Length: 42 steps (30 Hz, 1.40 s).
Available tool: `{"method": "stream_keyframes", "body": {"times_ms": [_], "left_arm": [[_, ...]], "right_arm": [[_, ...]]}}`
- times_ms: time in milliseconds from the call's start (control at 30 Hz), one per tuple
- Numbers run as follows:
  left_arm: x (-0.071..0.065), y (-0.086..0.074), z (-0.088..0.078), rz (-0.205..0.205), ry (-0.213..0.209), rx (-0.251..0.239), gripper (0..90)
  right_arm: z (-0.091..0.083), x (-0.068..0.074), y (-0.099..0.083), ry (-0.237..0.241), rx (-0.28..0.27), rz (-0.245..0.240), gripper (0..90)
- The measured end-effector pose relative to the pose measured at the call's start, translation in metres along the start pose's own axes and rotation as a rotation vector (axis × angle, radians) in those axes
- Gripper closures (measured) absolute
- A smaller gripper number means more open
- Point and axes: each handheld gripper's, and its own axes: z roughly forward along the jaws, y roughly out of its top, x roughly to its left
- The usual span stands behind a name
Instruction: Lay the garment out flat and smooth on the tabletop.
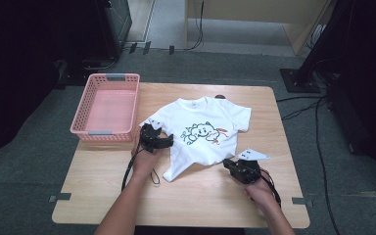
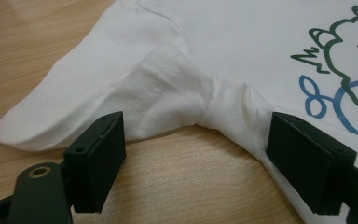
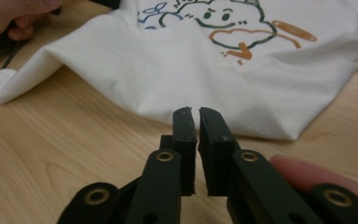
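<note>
right gripper (image 1: 231,165): nearest to the person, 5 o'clock part of the table, in the person's right hand (image 1: 260,188); jaws pressed together with only a slit between them, nothing in them; tips point at the shirt's bottom hem, just short of the cloth in the right gripper view (image 3: 195,114); grey three-cornered plate on top

left gripper (image 1: 152,133): 9 o'clock side of the shirt, in the person's left hand (image 1: 144,164); jaws spread wide, straddling the armpit seam where sleeve meets body; pads (image 2: 101,161) sit low over the wood, not pressing cloth; black cable trails back toward 7 o'clock

t-shirt (image 1: 206,132): white, small, lies front up near table centre, neck toward 12 o'clock; cartoon print (image 1: 201,132) in green, blue and orange on the chest; hem corner at 7 o'clock bunched into a point, lower left side rumpled; one sleeve (image 2: 121,93) flat on the wood by the left gripper, other sleeve at 2 o'clock

table (image 1: 191,200): light wood, bare strip along the near edge

basket (image 1: 108,104): pink plastic, lattice walls, grey handles, at the 10 o'clock corner of the table, just beside the left gripper, apart from the shirt

floor (image 1: 24,156): grey carpet round the table, cables at 3 o'clock, dark stands at 1 o'clock and 11 o'clock
</note>
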Motion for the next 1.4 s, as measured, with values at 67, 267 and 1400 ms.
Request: {"method": "stream_keyframes", "body": {"times_ms": [67, 267, 1400], "left_arm": [[0.000, 0.000, 0.000, 0.001, 0.003, -0.002, 19.8], [-0.001, 0.000, 0.000, 0.002, 0.005, -0.003, 19.9], [0.000, 0.000, 0.000, 0.002, 0.006, -0.002, 19.9]], "right_arm": [[0.003, 0.000, 0.007, -0.003, -0.015, 0.012, 76.2], [0.048, 0.004, 0.042, 0.013, 0.005, 0.028, 62.5], [0.007, 0.021, 0.011, 0.105, 0.007, -0.032, 89.2]]}}
